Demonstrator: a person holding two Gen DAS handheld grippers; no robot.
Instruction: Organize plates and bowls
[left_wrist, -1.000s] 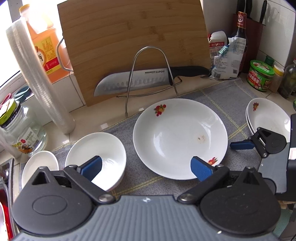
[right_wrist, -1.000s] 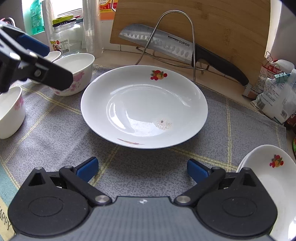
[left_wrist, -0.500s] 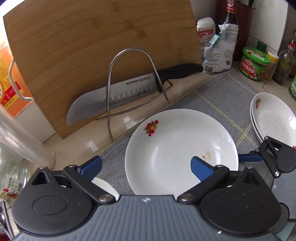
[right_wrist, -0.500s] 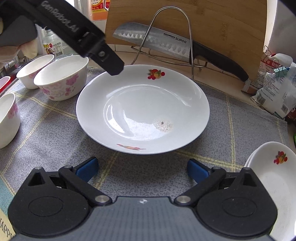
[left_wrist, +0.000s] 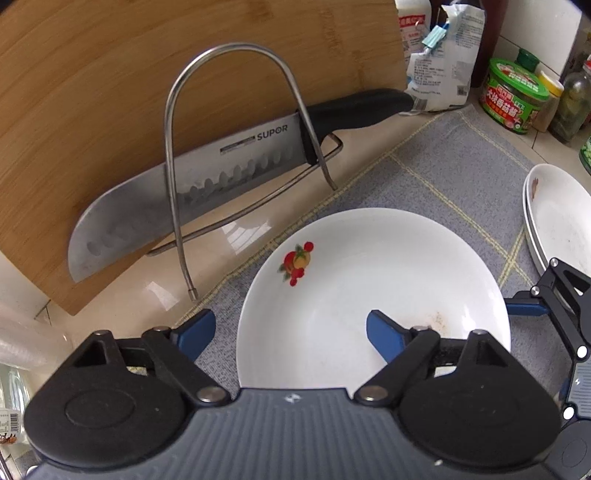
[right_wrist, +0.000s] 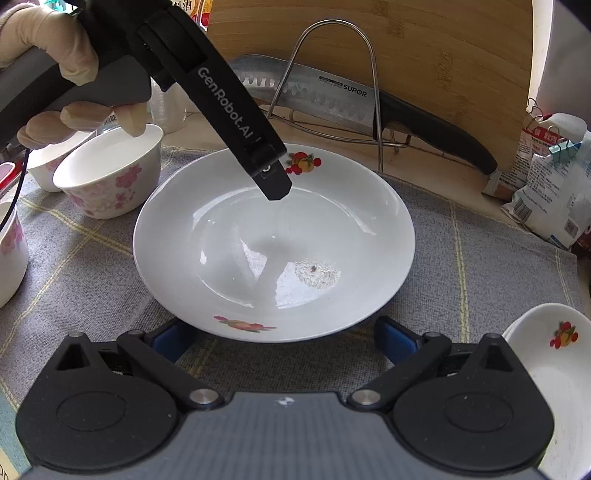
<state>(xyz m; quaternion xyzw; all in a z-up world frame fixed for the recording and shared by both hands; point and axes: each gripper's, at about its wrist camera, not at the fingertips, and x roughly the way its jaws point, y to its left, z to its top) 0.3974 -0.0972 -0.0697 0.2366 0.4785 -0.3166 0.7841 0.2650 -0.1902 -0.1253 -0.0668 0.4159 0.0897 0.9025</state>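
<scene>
A large white plate (left_wrist: 373, 291) with a fruit motif lies on a grey checked cloth (left_wrist: 458, 155); it also shows in the right wrist view (right_wrist: 273, 240). My left gripper (left_wrist: 290, 332) is open, its fingers straddling the plate's left rim. My right gripper (right_wrist: 284, 338) is open, low at the plate's near rim. Stacked white plates (left_wrist: 557, 218) sit to the right, also in the right wrist view (right_wrist: 554, 365). Flowered bowls (right_wrist: 110, 173) stand at the left.
A wire rack (left_wrist: 229, 147) holds a Supor knife (left_wrist: 207, 184) against a wooden cutting board (left_wrist: 147, 74) behind the plate. Bags (left_wrist: 439, 55) and jars (left_wrist: 513, 96) crowd the back right. A gloved hand (right_wrist: 66, 74) holds the left gripper body over the plate.
My left gripper has swung from the bowls at the left to over the large plate. My right gripper has moved closer to the plate's near rim.
</scene>
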